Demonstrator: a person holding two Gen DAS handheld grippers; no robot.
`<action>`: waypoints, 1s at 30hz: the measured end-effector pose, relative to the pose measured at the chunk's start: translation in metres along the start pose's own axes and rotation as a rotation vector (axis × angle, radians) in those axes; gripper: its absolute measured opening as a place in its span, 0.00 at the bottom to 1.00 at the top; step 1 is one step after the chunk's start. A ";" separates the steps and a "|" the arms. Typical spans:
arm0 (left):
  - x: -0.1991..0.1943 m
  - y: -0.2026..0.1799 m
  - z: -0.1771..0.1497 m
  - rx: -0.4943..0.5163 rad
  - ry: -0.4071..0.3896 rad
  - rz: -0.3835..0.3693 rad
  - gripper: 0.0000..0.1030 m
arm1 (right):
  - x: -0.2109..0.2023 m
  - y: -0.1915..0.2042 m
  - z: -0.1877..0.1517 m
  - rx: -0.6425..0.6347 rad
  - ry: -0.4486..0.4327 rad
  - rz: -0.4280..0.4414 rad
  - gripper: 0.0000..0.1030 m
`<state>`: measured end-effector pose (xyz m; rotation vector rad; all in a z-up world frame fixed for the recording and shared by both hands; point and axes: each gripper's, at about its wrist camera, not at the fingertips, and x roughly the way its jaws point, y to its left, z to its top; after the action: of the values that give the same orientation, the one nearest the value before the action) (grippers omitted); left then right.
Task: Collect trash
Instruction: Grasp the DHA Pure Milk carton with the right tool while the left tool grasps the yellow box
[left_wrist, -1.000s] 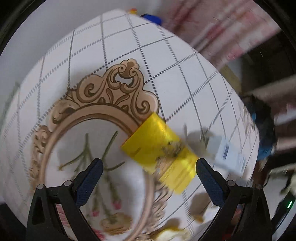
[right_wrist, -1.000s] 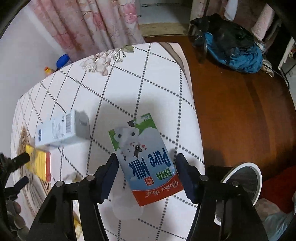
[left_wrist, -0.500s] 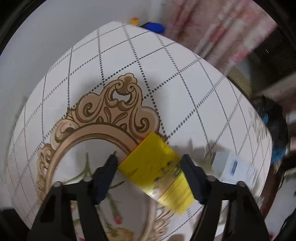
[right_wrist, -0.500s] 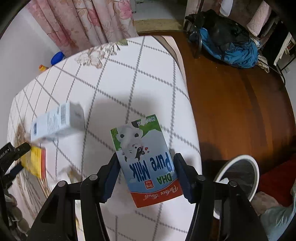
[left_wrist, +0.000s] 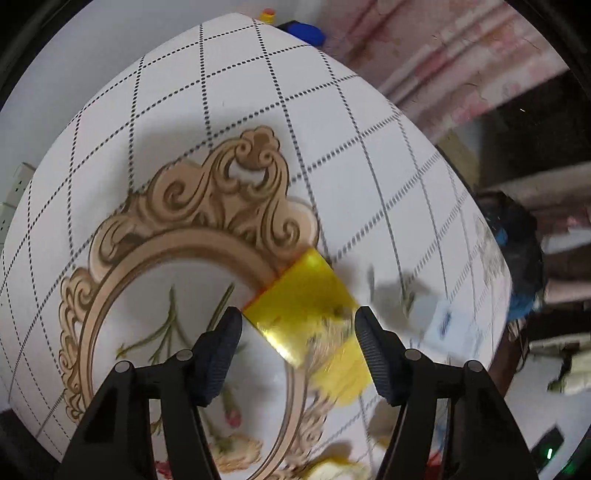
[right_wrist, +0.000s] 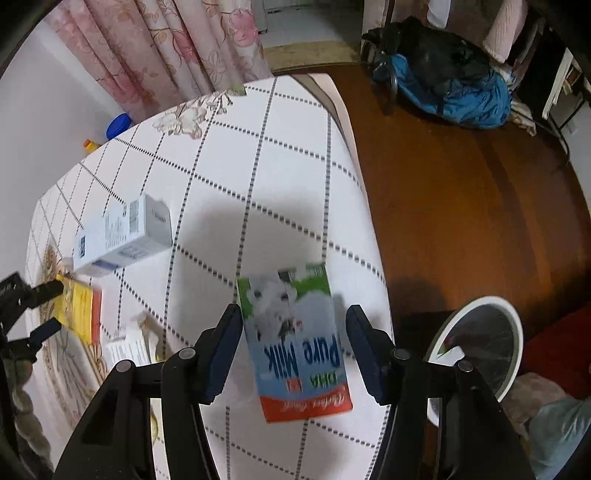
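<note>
Left gripper (left_wrist: 297, 328) spread wide over the table, jaws apart, one finger either side of a flat yellow packet (left_wrist: 306, 317) lying on the patterned tablecloth (left_wrist: 240, 96); no contact visible between pads and packet, nothing gripped. Packet centred in the left wrist view, running from 12 toward 5 o'clock between the jaws, its upper end overlapping the tan scroll-frame print (left_wrist: 207, 206). Blurred white box (left_wrist: 448, 326) at 3 o'clock from the packet, near the table edge. Blue cap (left_wrist: 303, 31) beyond the far edge at 12 o'clock.

Right gripper (right_wrist: 291, 336) likewise parted, straddling a flat milk carton (right_wrist: 295, 343) printed "Pure Milk", green at the top, red along the bottom. Left finger (right_wrist: 221, 350) just beside the carton's edge, right finger (right_wrist: 364, 350) a little clear of it; cannot tell whether either pad touches. Carton at the near right part of the table, close to its edge. White bin (right_wrist: 476, 350) on the brown floor (right_wrist: 461, 203) at 3 o'clock of the carton. White box (right_wrist: 123, 236) at 10 o'clock, yellow packet (right_wrist: 79, 312) at 9 o'clock. Small white scrap (right_wrist: 127, 349) near the left finger. Blue and black bag (right_wrist: 443, 88) on the floor at 1 o'clock. Pink floral curtain (right_wrist: 166, 48) at 11 o'clock
</note>
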<state>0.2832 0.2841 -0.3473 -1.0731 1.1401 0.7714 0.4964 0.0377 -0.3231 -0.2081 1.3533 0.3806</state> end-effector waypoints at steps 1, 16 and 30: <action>0.002 -0.008 0.006 -0.014 -0.004 0.009 0.66 | 0.001 0.001 0.003 0.000 0.000 -0.004 0.58; 0.018 -0.050 -0.029 0.360 -0.069 0.244 0.64 | 0.017 0.007 -0.014 -0.087 0.018 -0.053 0.52; -0.008 0.022 -0.129 0.617 -0.005 0.200 0.63 | -0.023 -0.023 -0.118 -0.082 0.031 0.050 0.51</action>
<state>0.2191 0.1697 -0.3530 -0.4453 1.3740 0.5162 0.3947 -0.0296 -0.3266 -0.2497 1.3764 0.4766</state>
